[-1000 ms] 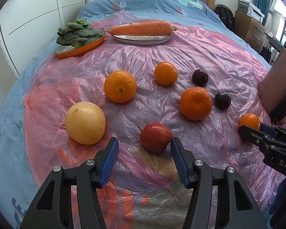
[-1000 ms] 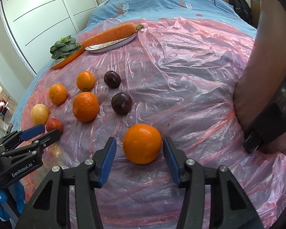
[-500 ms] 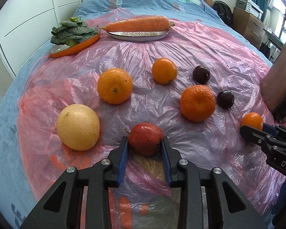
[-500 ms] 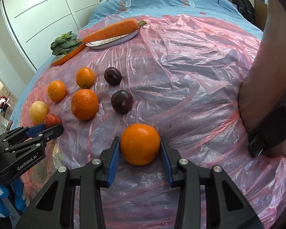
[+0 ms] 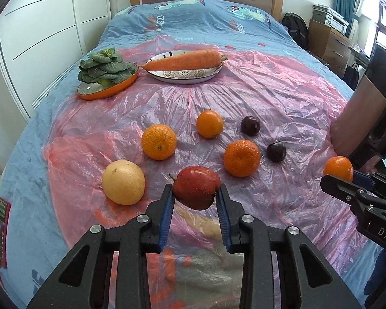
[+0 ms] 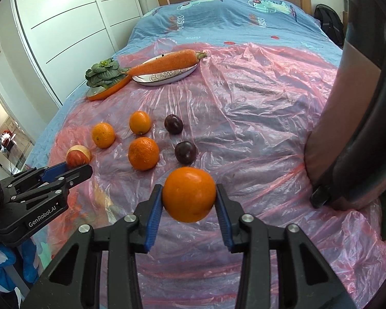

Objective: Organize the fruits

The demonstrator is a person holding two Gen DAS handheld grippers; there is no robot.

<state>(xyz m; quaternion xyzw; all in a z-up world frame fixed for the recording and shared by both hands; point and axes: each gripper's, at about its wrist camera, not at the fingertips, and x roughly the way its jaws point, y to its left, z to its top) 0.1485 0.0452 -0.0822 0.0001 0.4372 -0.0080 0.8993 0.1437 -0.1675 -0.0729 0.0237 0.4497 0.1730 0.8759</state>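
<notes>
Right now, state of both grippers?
Left gripper: shut on the red apple, lifted off the plastic sheet.
Right gripper: shut on an orange, also lifted.

Bed (image 5: 64,139) in blue quilt, pink plastic sheet (image 5: 283,103) spread on it, fruit and two dishes on sheet

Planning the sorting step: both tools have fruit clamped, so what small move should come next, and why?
Probably carry both fruits a little higher and clear of the plastic sheet. The left tool is shut on the red apple, the right tool on the orange; loose oranges and plums lie just ahead, and no empty dish shows.
</notes>
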